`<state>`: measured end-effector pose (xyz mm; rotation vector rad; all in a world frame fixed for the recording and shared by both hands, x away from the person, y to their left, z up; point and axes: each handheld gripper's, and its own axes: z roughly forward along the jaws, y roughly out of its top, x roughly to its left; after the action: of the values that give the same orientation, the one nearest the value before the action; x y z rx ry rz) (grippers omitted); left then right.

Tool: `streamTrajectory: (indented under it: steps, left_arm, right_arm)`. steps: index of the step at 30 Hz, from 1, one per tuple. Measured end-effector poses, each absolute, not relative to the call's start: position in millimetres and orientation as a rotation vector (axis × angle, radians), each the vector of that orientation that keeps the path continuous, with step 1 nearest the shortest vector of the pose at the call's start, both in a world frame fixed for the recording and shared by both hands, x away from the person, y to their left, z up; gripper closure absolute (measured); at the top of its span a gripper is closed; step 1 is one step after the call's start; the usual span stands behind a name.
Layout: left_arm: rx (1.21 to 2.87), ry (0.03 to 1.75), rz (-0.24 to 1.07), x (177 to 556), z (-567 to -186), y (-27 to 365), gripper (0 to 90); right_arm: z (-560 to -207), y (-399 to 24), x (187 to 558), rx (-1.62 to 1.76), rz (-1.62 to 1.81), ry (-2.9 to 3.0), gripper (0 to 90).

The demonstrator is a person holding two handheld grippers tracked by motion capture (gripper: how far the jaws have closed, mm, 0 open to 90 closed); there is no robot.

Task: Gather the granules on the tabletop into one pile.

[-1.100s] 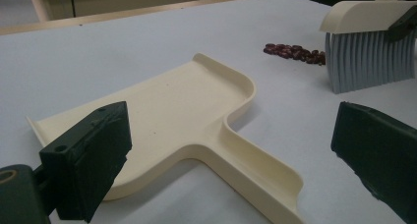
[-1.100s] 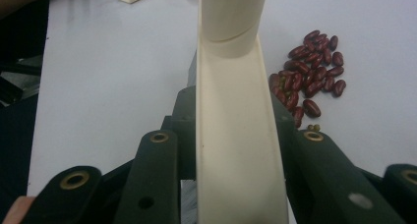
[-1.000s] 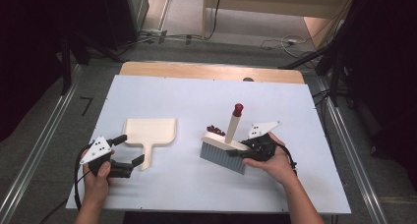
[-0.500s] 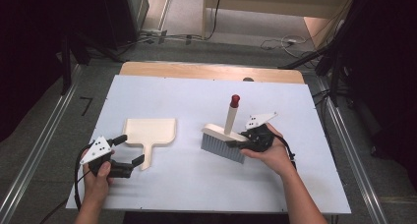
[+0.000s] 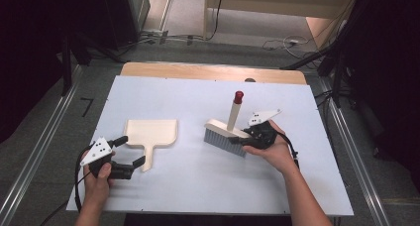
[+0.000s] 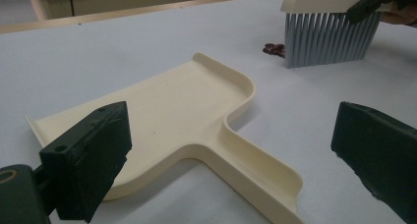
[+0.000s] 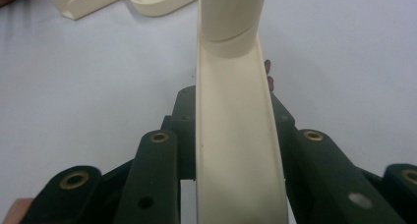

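Observation:
A cream dustpan (image 5: pixel 151 133) lies flat at the table's left, its handle pointing toward the person. My left gripper (image 5: pixel 131 149) is open, one jaw on each side of that handle's end and clear of it; in the left gripper view the dustpan (image 6: pixel 172 101) runs between the wide jaws of the left gripper (image 6: pixel 233 148). A brush (image 5: pixel 225 137) with grey bristles and a red-tipped cream handle stands on its bristles right of centre. My right gripper (image 5: pixel 237 140) is shut on its cream head (image 7: pixel 236 135). Small dark red bits (image 6: pixel 274 49) lie beside the bristles (image 6: pixel 329 37).
A white sheet (image 5: pixel 198 186) covers the table, with a wooden strip (image 5: pixel 213 71) along the far edge. Metal rails and cables run on the floor to both sides. A person's hands hold both grippers at the near edge.
The right gripper has shifted the brush slightly away from the person, and its handle stands more upright. The dark bits, seen behind the brush earlier, are hidden in the high view. The left gripper stayed still.

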<state>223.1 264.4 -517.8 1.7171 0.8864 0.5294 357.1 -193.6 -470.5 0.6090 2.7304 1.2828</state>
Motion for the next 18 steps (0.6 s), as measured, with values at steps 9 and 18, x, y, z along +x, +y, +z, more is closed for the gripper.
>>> streamTrajectory:
  steps: [9, 18]
  left_arm:
    - [1.717, 0.888, 0.53, 223, -518, 265, 1.8]
    - [1.715, 0.888, 0.525, 224, -518, 266, 1.8]
  right_arm:
    - [-439, -199, 366, 0.591, 1.315, 2.659, 65.7]
    - [-449, -191, 404, 0.615, 1.179, 2.513, 65.7]
